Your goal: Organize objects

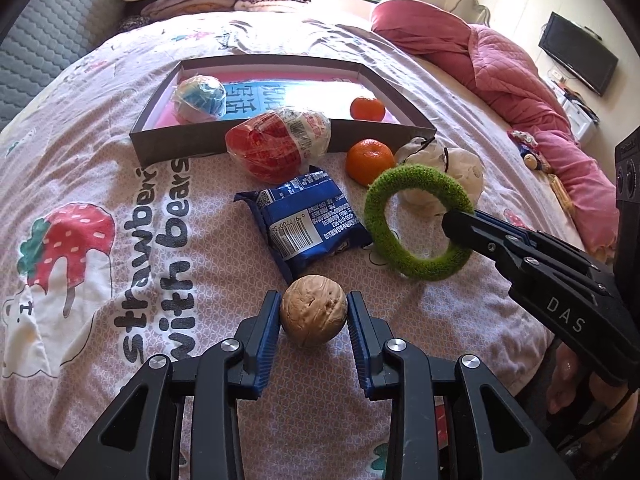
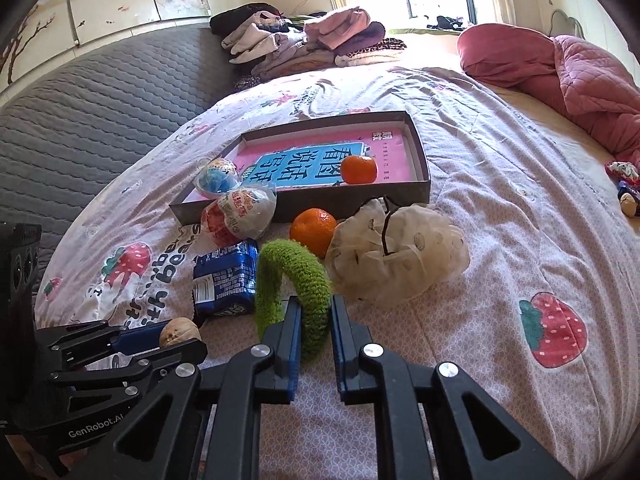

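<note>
My left gripper (image 1: 313, 312) is shut on a tan walnut (image 1: 313, 310), also seen in the right wrist view (image 2: 179, 332). My right gripper (image 2: 316, 316) is shut on a fuzzy green ring (image 2: 298, 280) and holds it tilted above the bedspread; it also shows in the left wrist view (image 1: 416, 222). A shallow cardboard tray (image 1: 276, 140) (image 2: 420, 184) lies ahead, holding a blue wrapped ball (image 1: 199, 98) and an orange (image 1: 367, 109). Outside the tray lie a red wrapped ball (image 1: 276, 148), a second orange (image 1: 369, 161), a blue snack packet (image 1: 308, 220) and a white mesh pouf (image 2: 396, 256).
All lies on a pink strawberry-print bedspread (image 2: 520, 240). Folded clothes (image 2: 304, 40) are stacked at the bed's far end. A pink quilt (image 2: 580, 80) is bunched at the right. A grey padded mattress (image 2: 80, 112) runs along the left.
</note>
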`<act>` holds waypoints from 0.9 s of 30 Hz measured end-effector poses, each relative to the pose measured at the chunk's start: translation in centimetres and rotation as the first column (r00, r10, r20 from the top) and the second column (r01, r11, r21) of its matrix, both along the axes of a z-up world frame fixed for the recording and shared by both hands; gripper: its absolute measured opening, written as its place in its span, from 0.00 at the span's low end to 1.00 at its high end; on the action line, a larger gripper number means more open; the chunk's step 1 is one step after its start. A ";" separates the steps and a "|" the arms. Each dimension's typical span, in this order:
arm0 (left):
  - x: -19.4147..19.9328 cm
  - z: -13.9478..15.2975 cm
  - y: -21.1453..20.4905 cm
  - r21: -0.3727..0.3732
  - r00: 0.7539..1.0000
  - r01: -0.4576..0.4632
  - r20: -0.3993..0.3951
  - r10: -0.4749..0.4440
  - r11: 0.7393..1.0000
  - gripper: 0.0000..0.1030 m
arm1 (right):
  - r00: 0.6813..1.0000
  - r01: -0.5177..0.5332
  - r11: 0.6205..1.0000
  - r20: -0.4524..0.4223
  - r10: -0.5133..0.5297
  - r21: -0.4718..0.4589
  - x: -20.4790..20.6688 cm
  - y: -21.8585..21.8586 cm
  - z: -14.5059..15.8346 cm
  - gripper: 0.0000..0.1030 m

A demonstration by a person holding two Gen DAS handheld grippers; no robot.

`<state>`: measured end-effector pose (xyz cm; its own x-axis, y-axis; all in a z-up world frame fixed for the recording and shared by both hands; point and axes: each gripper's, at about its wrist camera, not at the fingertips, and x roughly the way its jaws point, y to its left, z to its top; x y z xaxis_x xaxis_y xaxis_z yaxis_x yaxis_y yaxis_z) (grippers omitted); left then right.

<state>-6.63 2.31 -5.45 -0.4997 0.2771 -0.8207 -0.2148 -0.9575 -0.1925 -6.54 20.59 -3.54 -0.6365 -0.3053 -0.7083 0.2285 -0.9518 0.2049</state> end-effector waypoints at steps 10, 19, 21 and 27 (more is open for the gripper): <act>0.5 1.3 -0.3 0.004 0.999 -0.011 -0.040 0.011 1.000 0.33 | 0.996 -0.016 0.999 -0.082 0.019 0.034 1.0 -0.7 1.6 0.13; 0.6 2.2 -0.5 0.019 0.998 -0.016 -0.068 0.017 1.000 0.33 | 0.990 -0.027 0.998 -0.138 0.034 0.056 1.6 -1.3 2.7 0.13; 0.5 2.4 -0.5 0.022 0.997 -0.015 -0.074 0.017 1.000 0.33 | 0.989 -0.028 0.998 -0.145 0.035 0.053 1.7 -1.3 2.8 0.13; 0.2 3.2 -0.4 0.031 0.995 -0.016 -0.097 0.019 0.999 0.33 | 0.986 -0.028 0.999 -0.161 0.035 0.045 1.6 -1.4 3.3 0.13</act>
<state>-6.45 1.92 -2.25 -0.5815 0.2912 -0.7596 -0.2169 -0.9554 -0.2003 -4.89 19.20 -0.22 -0.7338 -0.2993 -0.6099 0.2856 -0.9504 0.1227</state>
